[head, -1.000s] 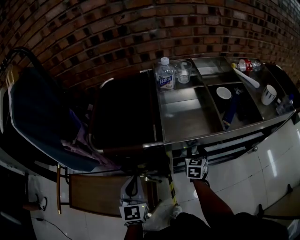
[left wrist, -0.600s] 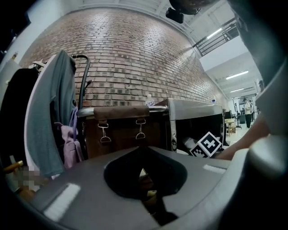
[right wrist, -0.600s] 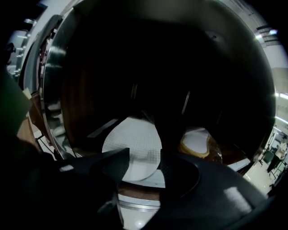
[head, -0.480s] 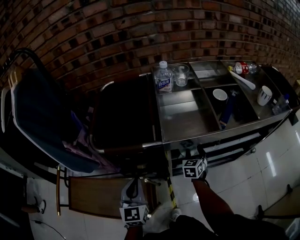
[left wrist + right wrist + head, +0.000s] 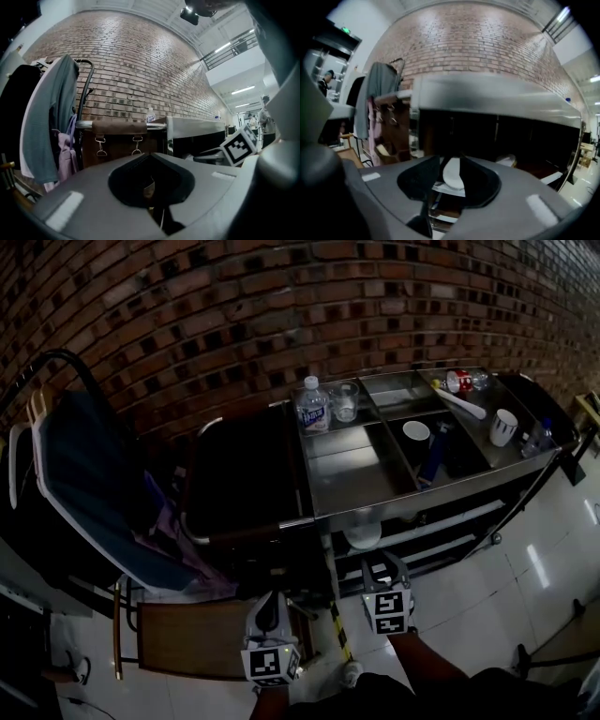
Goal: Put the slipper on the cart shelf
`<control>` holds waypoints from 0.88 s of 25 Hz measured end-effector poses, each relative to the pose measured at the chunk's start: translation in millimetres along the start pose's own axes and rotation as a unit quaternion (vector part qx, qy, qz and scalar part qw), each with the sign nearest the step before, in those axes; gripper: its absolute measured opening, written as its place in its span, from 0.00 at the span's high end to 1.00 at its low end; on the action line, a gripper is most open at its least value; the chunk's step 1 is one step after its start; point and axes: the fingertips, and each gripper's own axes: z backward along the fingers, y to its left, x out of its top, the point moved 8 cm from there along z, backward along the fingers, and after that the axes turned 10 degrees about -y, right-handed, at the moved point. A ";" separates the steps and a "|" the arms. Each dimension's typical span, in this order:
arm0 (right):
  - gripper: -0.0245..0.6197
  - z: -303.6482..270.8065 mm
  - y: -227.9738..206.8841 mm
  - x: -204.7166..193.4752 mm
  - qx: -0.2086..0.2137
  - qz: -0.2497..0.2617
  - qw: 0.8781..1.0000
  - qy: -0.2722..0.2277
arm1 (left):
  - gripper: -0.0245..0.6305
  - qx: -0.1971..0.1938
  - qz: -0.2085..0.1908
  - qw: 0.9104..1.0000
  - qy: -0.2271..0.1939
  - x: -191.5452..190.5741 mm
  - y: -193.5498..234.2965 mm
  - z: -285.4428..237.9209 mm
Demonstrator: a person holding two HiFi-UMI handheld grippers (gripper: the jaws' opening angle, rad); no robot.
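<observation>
A white slipper [image 5: 362, 532] hangs in front of the steel cart [image 5: 367, 486], just below its top edge and above the lower shelves [image 5: 441, 526]. My right gripper [image 5: 380, 561] is below it and shut on it. Its jaws have just been closing with the slipper [image 5: 452, 172] pinched edge-on between them, in the right gripper [image 5: 451, 182] view. Another pale object [image 5: 506, 161] lies on a dark shelf beyond; what it is I cannot tell. My left gripper [image 5: 266, 606] hovers over a brown bag, with jaws together and nothing held.
On the cart top stand a water bottle [image 5: 311, 407], a glass [image 5: 345, 399], a bowl [image 5: 416, 431] and a cup [image 5: 504, 427]. A brown bag [image 5: 192, 638] and a rack with blue clothing [image 5: 84, 484] stand left. A brick wall [image 5: 281, 306] is behind.
My right gripper has risen from under the cart edge, and the white slipper now shows above it in front of the cart. The left gripper has hardly moved.
</observation>
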 end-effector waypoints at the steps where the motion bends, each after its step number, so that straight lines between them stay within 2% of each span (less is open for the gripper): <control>1: 0.78 14.6 6.9 9.7 0.007 -0.004 1.000 -0.010 | 0.94 0.000 0.004 1.000 -0.010 5.8 -1.0 0.2; 5: 0.96 59.5 32.4 38.0 0.028 -0.003 0.998 -0.049 | 0.94 -0.016 0.005 1.000 -0.026 25.0 -7.6 8.4; 11: 0.96 81.2 55.6 67.3 0.048 0.004 0.995 -0.088 | 0.94 -0.033 0.009 0.999 -0.038 36.6 -13.7 21.7; 17: 0.96 89.0 65.8 77.0 0.042 0.009 0.994 -0.102 | 0.94 -0.047 0.006 0.998 -0.051 47.8 -17.5 29.6; 22: 0.96 94.3 70.9 82.1 0.035 0.011 0.993 -0.109 | 0.94 -0.047 0.008 0.998 -0.050 40.0 -11.2 35.3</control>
